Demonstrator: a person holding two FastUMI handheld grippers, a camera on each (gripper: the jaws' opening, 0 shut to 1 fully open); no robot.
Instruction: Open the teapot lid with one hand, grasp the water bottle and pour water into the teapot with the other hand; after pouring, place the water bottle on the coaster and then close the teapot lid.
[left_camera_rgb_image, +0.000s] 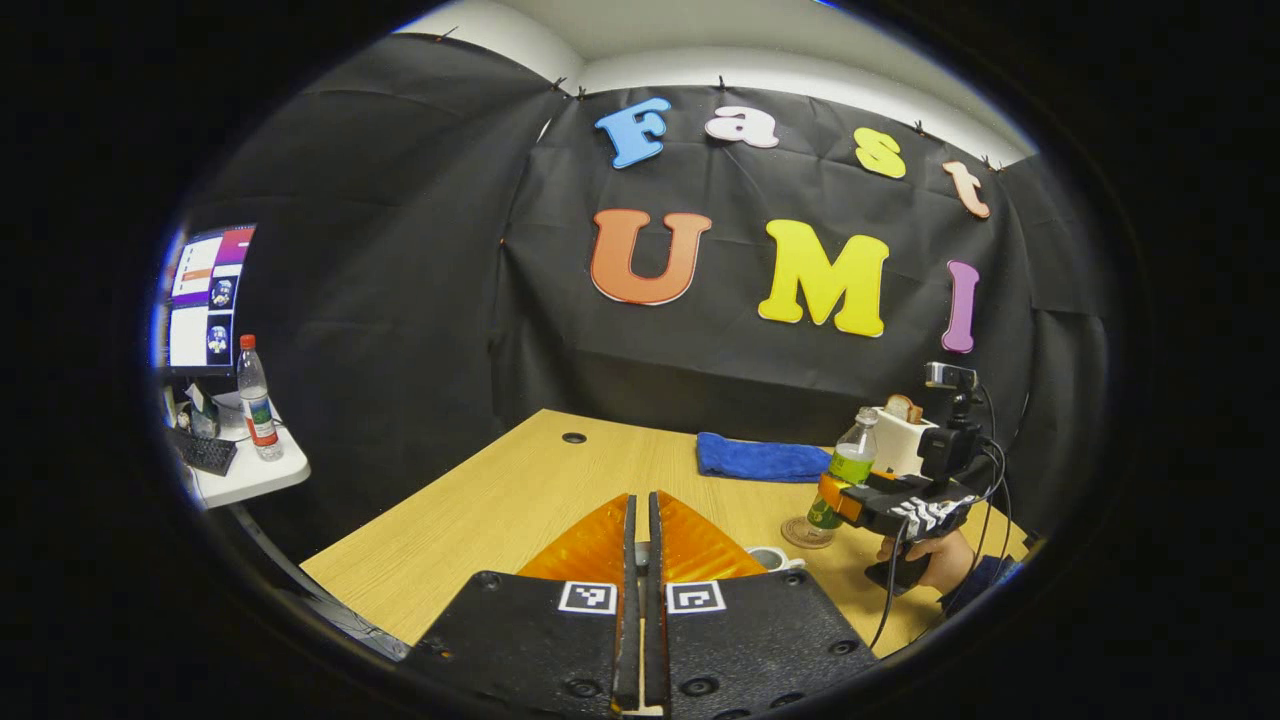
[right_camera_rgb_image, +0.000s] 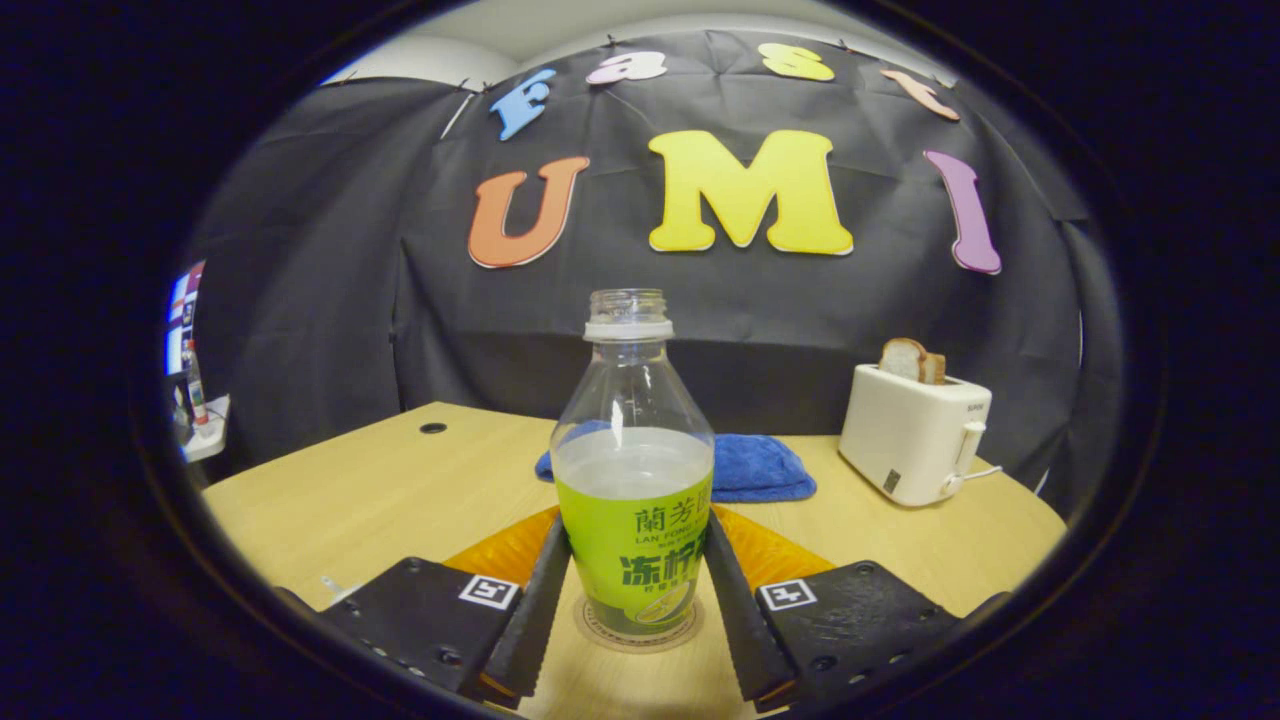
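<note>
Black cloth walls in the pale wooden table (right_camera_rgb_image: 330, 500), where the uncapped water bottle (right_camera_rgb_image: 632, 480) stands upright on the coaster (right_camera_rgb_image: 590, 622) with a blue towel (right_camera_rgb_image: 760, 465) and a toaster (right_camera_rgb_image: 915, 435) behind. My right gripper (right_camera_rgb_image: 632, 590) has its jaws flanking the label, touching or nearly so, though I cannot tell if they press; my left gripper (left_camera_rgb_image: 643, 560) has its jaws nearly together with only a sliver showing between them. If I am releasing, I would widen evenly and back straight away so neither finger tips the bottle, then take the left toward the white rim, probably the teapot (left_camera_rgb_image: 772, 558).
</note>
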